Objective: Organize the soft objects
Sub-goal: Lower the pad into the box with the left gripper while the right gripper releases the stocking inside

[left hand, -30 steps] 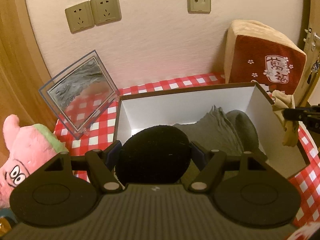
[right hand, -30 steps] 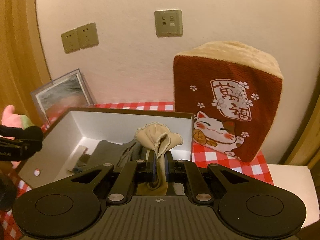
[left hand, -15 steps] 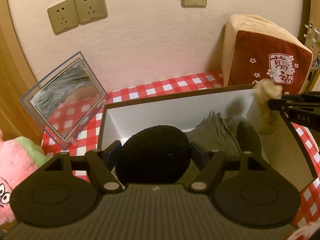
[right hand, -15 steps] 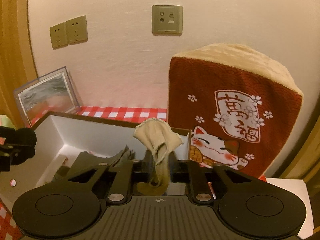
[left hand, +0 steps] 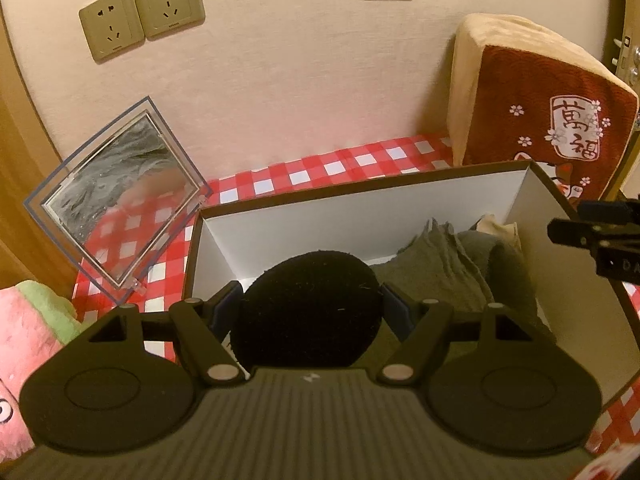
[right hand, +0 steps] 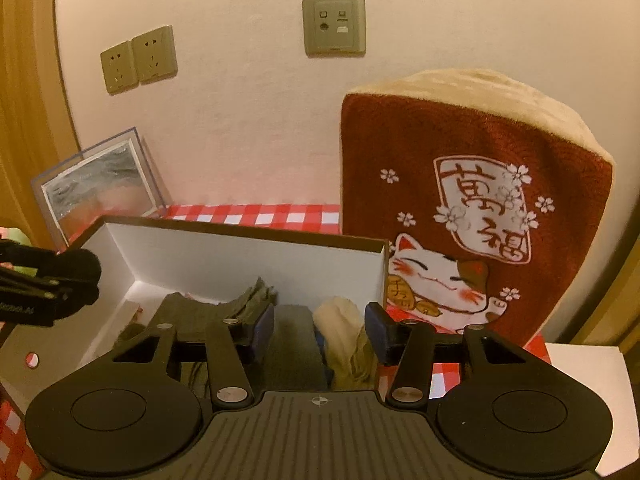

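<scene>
Pink plush toy [left hand: 28,344] cropped by frame edge; cushion [left hand: 544,108] likewise.

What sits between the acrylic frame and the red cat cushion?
The open box with socks inside; behind it only bare checkered tablecloth, per the right wrist view.

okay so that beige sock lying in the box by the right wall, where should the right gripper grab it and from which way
Grip the bunched upper fold of the beige sock, coming straight down from above. It lies crumpled in the box close to the right wall, beside the grey-green cloth, so a side approach looks blocked. The right gripper is open just over it, and the raised fold probably gives the fingers something to pinch.
</scene>
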